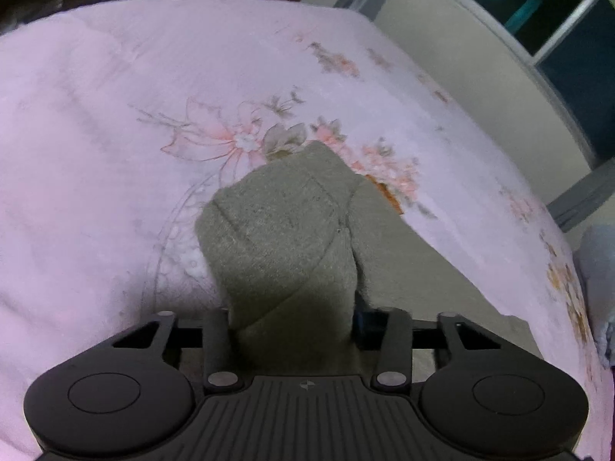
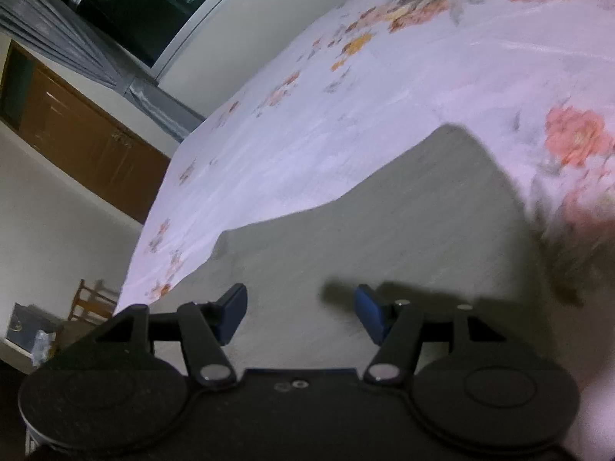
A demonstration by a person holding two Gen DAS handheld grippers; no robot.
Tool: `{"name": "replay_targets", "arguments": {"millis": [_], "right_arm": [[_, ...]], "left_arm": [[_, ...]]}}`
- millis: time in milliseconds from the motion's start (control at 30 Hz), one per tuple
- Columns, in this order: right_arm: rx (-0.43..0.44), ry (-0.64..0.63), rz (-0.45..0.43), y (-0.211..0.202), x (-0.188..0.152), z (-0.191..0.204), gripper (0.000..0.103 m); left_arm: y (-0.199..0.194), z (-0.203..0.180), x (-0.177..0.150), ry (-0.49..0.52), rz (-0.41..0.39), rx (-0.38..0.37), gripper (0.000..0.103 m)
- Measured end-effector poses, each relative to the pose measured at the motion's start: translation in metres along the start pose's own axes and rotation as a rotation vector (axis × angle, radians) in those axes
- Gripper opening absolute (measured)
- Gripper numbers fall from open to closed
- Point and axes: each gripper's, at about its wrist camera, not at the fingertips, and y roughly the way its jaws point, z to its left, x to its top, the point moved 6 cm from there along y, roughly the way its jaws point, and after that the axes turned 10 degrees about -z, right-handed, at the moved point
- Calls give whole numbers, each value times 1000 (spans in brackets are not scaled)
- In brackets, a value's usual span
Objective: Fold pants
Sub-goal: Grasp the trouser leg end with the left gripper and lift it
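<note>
Pants (image 2: 384, 230) lying grey and spread across floral bedsheet (image 1: 96, 134), one bunched end rising off it. Left gripper (image 1: 292, 322) clamping that raised wad of fabric between its jaws, pads hidden behind cloth. Right gripper (image 2: 300, 307) hovering over flat grey fabric, blue pads (image 2: 230, 311) standing apart, holding nothing. Judged risks: thick wad slipping from the left grip on lifting, being pinched by a rumpled bundle, not a clean edge; fold landing crooked if carried by one corner alone, right side remaining ungripped.
</note>
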Motion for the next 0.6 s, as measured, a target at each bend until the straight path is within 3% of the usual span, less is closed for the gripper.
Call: {"name": "replay_targets", "arguments": {"millis": [100,233,500,533,600], "right_arm": [[-46,-22,-4,2,4,-11,49],[-74,-44,-11,2,3,-19,49],[-142,-212,-24,-1,6,-4,50],[-150,-236,-26,-1,7,-1,52],[-160,-263,-34,-3,9,0,68]], "left_arm": [[-6,-8,1,54,-20,3,40],[-11,-18,6,117,-39,4,40],[-20,-33,11,207,-58,22,40],[-22,-35,12,222,-64,26,40],[-26,-42,12,250,-78,33,40]]}}
